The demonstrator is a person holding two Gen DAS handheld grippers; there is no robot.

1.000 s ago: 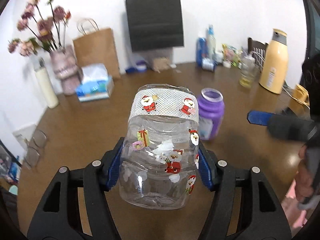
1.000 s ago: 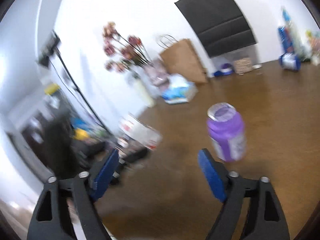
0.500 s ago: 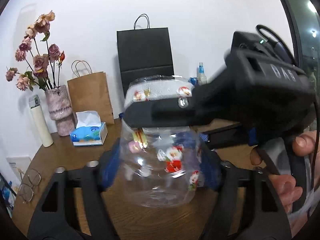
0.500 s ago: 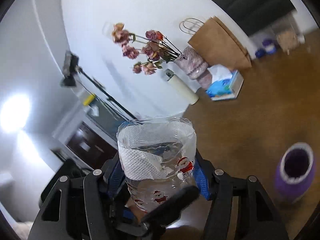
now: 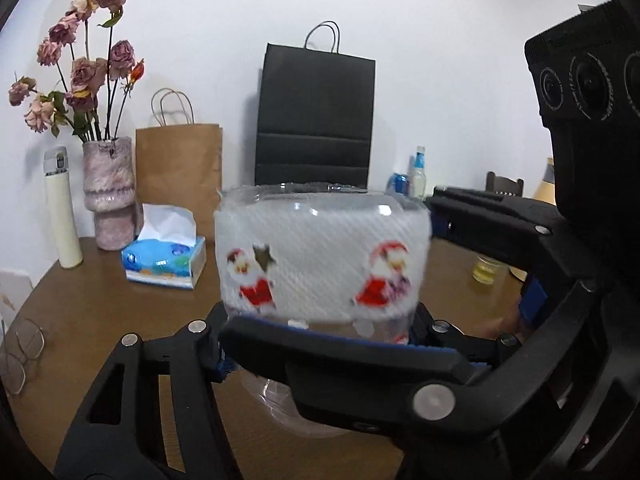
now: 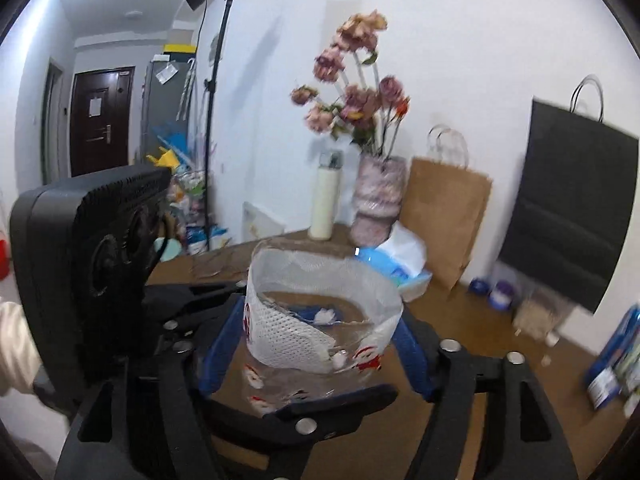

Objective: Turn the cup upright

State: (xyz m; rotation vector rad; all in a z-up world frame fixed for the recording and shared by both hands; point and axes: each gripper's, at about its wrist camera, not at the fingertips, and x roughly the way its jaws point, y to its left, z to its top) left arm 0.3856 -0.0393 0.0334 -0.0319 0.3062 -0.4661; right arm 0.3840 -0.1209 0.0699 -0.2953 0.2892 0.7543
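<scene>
The cup (image 5: 320, 264) is clear plastic with Santa stickers and a white mesh band round its open rim. It is upright in the air above the brown table (image 5: 100, 312), rim up. My left gripper (image 5: 316, 344) is shut on its lower body. My right gripper (image 6: 316, 356) comes in from the side, and its blue pads sit against the cup (image 6: 320, 344) just below the band. In the left wrist view the right gripper's black finger (image 5: 360, 364) crosses in front of the cup and hides its lower part.
At the back of the table stand a vase of dried roses (image 5: 108, 188), a cream flask (image 5: 62, 208), a blue tissue box (image 5: 164, 260), a brown paper bag (image 5: 180, 176) and a black bag (image 5: 316, 112). Glasses (image 5: 20, 348) lie at the left edge. Bottles (image 5: 416, 176) stand back right.
The right gripper swung in from the right and closed around the cup held by the left gripper. The cup has gone from tilted to upright and has been raised.
</scene>
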